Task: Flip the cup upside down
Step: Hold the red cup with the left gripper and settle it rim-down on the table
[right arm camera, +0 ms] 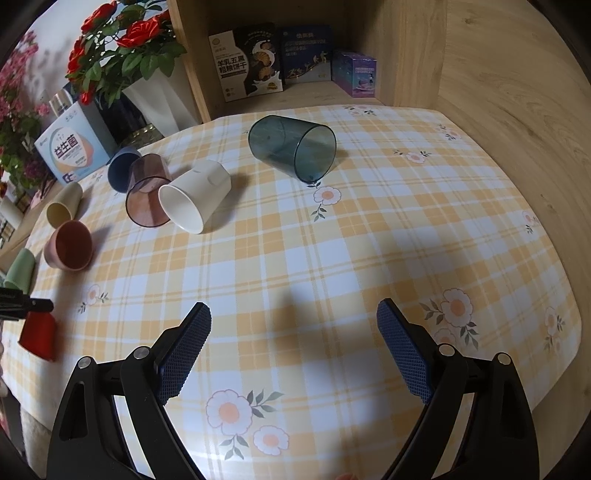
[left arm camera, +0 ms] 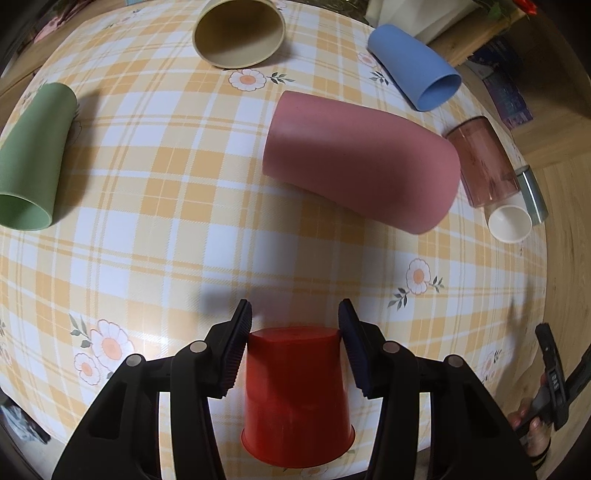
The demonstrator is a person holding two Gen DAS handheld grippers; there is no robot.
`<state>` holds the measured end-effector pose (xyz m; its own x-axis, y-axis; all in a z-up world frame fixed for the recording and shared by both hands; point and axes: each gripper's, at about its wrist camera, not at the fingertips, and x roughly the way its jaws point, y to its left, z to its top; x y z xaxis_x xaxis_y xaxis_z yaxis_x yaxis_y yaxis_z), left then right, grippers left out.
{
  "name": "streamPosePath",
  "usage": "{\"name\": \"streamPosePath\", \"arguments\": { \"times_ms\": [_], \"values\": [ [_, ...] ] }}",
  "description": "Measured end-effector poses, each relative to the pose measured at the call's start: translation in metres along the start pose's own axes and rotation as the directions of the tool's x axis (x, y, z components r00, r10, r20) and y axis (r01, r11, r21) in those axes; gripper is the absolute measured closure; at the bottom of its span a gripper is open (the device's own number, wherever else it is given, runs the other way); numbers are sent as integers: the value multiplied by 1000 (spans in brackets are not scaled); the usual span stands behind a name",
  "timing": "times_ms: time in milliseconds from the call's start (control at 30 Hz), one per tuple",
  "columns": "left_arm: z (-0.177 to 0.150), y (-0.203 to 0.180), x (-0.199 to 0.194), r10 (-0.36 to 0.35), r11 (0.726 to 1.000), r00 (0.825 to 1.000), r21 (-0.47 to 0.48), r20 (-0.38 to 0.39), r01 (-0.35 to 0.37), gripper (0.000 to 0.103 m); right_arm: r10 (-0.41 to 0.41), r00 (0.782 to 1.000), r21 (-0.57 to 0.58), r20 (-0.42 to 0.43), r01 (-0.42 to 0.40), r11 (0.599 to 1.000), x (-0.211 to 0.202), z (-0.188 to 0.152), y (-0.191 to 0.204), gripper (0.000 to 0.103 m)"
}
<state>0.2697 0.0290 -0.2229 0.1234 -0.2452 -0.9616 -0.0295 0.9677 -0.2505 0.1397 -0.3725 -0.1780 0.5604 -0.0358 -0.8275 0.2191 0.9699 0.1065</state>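
Note:
A red cup (left arm camera: 295,391) stands upside down on the plaid tablecloth, base up, rim on the table. My left gripper (left arm camera: 294,328) straddles its base; the left pad touches the cup, the right pad stands a hair off it. The same cup shows at the far left of the right wrist view (right arm camera: 37,338), with the left gripper's tip above it. My right gripper (right arm camera: 293,350) is wide open and empty above bare tablecloth.
Several cups lie on their sides: pink (left arm camera: 362,162), blue (left arm camera: 413,66), green (left arm camera: 33,158), beige (left arm camera: 240,33), tinted pink (left arm camera: 484,162), white (right arm camera: 195,194), teal glass (right arm camera: 291,147). Boxes and a flower vase (right arm camera: 155,99) stand behind the table.

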Motion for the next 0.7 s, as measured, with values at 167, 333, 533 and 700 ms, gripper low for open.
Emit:
{"name": "streamPosePath", "arguments": {
  "times_ms": [167, 333, 533, 700],
  "values": [
    [-8, 2, -16, 2, 1000, 999, 20, 42, -2, 56, 2, 1000, 2, -1, -2, 1000, 0, 0, 0, 15],
    [-21, 2, -28, 3, 999, 996, 38, 90, -6, 56, 5, 1000, 0, -4, -5, 1000, -1, -1, 2, 15],
    [-31, 8, -40, 6, 999, 990, 32, 143, -11, 56, 4, 1000, -5, -2, -4, 1000, -2, 0, 5, 15],
    [-35, 9, -54, 19, 999, 972, 29, 236, -26, 56, 3, 1000, -6, -3, -3, 1000, -2, 0, 6, 15]
  ]
}}
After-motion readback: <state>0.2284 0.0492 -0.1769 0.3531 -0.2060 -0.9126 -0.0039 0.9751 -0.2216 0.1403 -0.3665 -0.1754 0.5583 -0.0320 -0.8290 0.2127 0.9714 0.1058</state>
